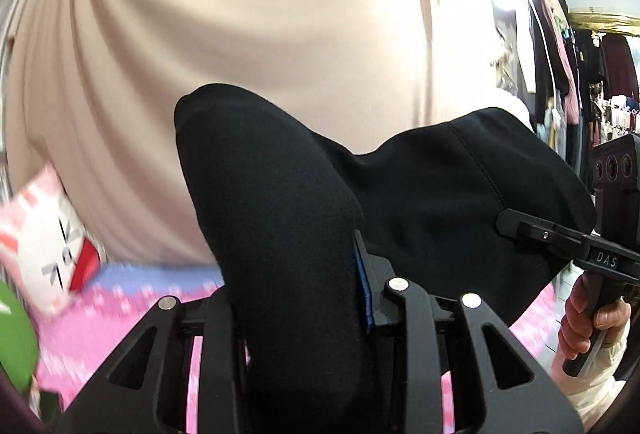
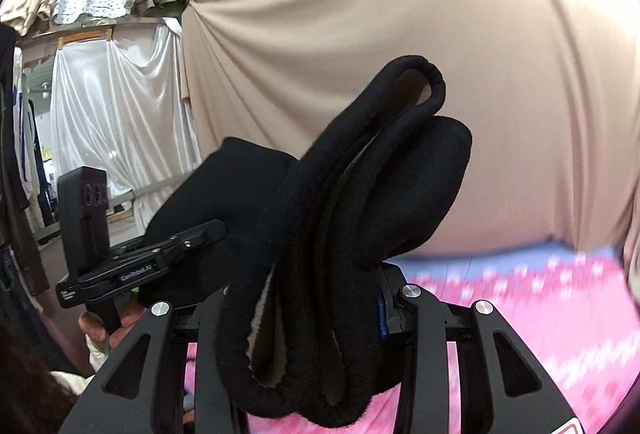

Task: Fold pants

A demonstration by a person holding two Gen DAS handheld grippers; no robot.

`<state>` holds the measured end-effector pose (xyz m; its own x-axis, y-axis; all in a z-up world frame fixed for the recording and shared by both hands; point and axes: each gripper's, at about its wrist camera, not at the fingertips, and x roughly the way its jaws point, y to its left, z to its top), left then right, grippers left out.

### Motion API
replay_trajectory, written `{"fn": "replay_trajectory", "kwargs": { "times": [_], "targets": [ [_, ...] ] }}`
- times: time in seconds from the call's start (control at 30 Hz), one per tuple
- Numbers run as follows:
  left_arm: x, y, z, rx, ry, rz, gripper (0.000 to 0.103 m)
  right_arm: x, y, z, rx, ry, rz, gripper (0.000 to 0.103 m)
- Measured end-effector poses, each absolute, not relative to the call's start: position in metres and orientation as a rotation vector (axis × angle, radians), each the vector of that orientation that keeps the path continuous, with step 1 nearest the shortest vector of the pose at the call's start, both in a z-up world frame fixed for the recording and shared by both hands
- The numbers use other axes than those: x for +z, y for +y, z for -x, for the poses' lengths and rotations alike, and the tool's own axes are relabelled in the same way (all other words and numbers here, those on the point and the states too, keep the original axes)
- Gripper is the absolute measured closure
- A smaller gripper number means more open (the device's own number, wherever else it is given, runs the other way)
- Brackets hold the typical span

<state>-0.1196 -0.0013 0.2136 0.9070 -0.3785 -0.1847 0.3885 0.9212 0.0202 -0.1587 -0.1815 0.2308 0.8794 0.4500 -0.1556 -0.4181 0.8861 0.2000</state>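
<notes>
Pants (image 1: 280, 218) of thick black cloth hang in the air, bunched between the two grippers and stretched from one to the other, well above the pink patterned tabletop (image 2: 520, 298) that shows blurred beneath them. On the left gripper (image 1: 296, 274) the fingers are clamped on a thick roll of the cloth, which bulges up over them and hides the tips; a blue pad shows at the edge of one finger. On the right gripper (image 2: 312, 298) the fingers likewise pinch several stacked layers, with a rounded hem or waistband looping above them and a paler lining showing inside the folds. In each wrist view the other gripper appears at the side, gripping the same garment, with a hand (image 1: 588, 318) around its handle. Behind the pants hangs a beige draped curtain (image 1: 240, 33), with a white satin sheet (image 2: 120, 105) beside it and racks of hanging clothes (image 1: 560, 73) further off; a white and red printed package (image 1: 48, 234) sits at the left edge of the tabletop. As for progress, the garment seems already doubled at least once, since several layers are held together, but I cannot tell how many folds are made. Nothing lies flat yet, so what appears left is to lay the bundle down, smooth it and complete the fold
</notes>
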Motion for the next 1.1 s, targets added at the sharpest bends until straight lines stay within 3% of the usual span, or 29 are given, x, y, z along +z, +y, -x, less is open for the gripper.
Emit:
{"fn": "replay_trajectory", "kwargs": {
  "times": [0.27, 0.5, 0.77, 1.1],
  "targets": [
    [0.251, -0.013, 0.05, -0.348, 0.094, -0.052, 0.074, 0.269, -0.196, 0.085, 0.44, 0.12, -0.158, 0.067],
    [0.225, -0.019, -0.06, -0.279, 0.138, -0.035, 0.073, 0.24, -0.225, -0.034, 0.435, 0.161, -0.23, 0.066],
    [0.123, -0.027, -0.196, -0.219, 0.301, -0.036, 0.073, 0.136, -0.253, -0.166, 0.404, 0.299, -0.337, 0.066],
    [-0.052, -0.017, -0.307, -0.223, 0.716, 0.012, 0.07, -0.045, -0.277, -0.256, 0.325, 0.668, -0.447, 0.064]
  ]
}}
